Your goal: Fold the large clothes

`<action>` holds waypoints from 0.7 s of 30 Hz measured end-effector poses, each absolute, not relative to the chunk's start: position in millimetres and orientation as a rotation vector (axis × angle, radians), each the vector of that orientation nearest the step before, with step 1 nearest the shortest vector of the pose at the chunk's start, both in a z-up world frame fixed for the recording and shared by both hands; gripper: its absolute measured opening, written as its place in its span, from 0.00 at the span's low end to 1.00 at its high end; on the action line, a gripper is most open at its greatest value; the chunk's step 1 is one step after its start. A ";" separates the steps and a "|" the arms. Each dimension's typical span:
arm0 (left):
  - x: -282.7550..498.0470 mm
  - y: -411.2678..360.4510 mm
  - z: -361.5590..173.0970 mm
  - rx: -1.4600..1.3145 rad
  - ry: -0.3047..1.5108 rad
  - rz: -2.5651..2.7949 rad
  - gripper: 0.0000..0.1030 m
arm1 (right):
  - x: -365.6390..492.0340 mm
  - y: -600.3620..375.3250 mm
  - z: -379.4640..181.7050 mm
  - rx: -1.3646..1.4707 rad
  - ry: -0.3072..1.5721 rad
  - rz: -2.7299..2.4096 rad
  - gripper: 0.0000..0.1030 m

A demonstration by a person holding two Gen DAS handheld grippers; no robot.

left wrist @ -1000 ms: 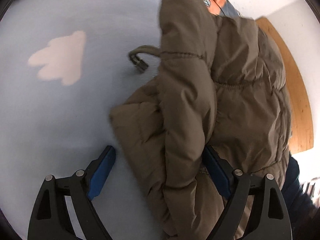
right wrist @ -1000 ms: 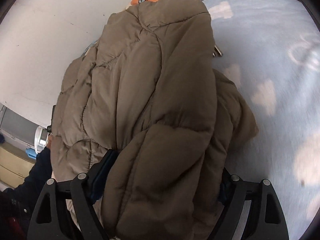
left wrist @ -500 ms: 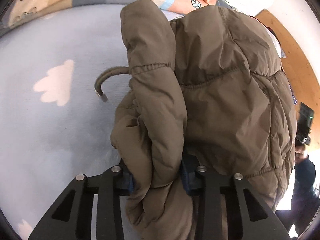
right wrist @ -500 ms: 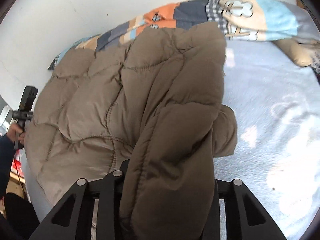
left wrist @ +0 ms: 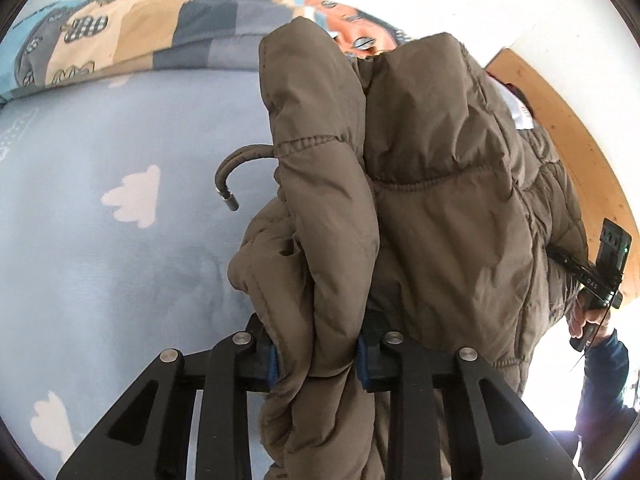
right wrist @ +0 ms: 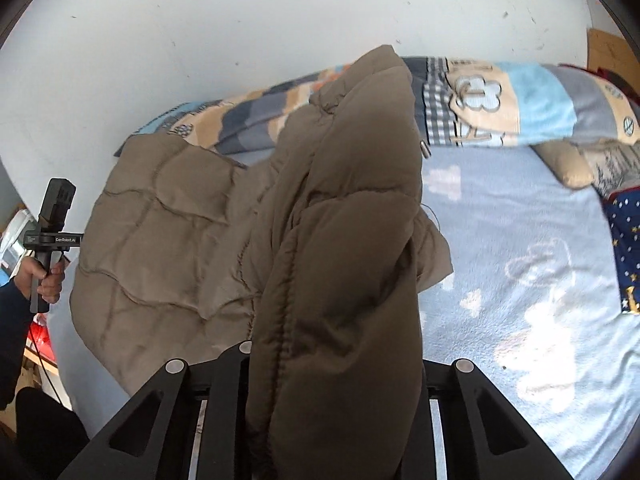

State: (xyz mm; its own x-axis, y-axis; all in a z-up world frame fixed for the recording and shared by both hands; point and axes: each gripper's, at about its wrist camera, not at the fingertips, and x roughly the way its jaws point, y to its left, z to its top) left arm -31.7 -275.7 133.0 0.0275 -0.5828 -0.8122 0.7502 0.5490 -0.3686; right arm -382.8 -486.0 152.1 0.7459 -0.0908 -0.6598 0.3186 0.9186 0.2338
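Bed (left wrist: 100, 264), blue cloud-print sheet, white wall behind. Brown puffer jacket (left wrist: 460, 200) partly raised off bed. Left tongs (left wrist: 316, 354) and right tongs (right wrist: 336, 364) just closed, each pinching bunched padded edge. Advice: raise both evenly, keep edge taut, watch dangling drawcord (left wrist: 234, 168).

Left tongs (left wrist: 316, 354): jaws just closed inward, blue pads (left wrist: 273, 360) pressing a thick fold of the padded jacket (left wrist: 440, 208) from both sides; pointed steeply downward. Right tongs (right wrist: 332, 376): jaws likewise just closed, clamped on a bulky fold of the same jacket, fingertips hidden under fabric. Left hand (right wrist: 42, 280): bare, wrapped around its tongs' handle, dark blue sleeve at the wrist. Right hand (left wrist: 592, 316): gripped its handle likewise.
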 end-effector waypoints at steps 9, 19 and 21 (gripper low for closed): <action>-64.6 -204.1 173.3 0.148 1.112 -1.079 0.26 | -407.7 -458.7 180.6 0.316 0.648 -0.194 0.25; -93.6 -143.2 153.4 0.119 1.151 -1.037 0.26 | -428.6 -441.1 146.5 0.377 0.661 -0.189 0.25; -95.8 -138.6 134.9 0.118 1.189 -1.009 0.26 | -426.6 -437.6 125.8 0.396 0.693 -0.201 0.25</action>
State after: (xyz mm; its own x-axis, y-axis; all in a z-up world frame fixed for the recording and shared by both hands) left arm -95.8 -138.6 134.9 0.0122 -0.5882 -0.8086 0.7023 0.5807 -0.4119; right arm -426.6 -437.6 125.8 0.7542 -0.0493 -0.6548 0.3085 0.9069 0.2871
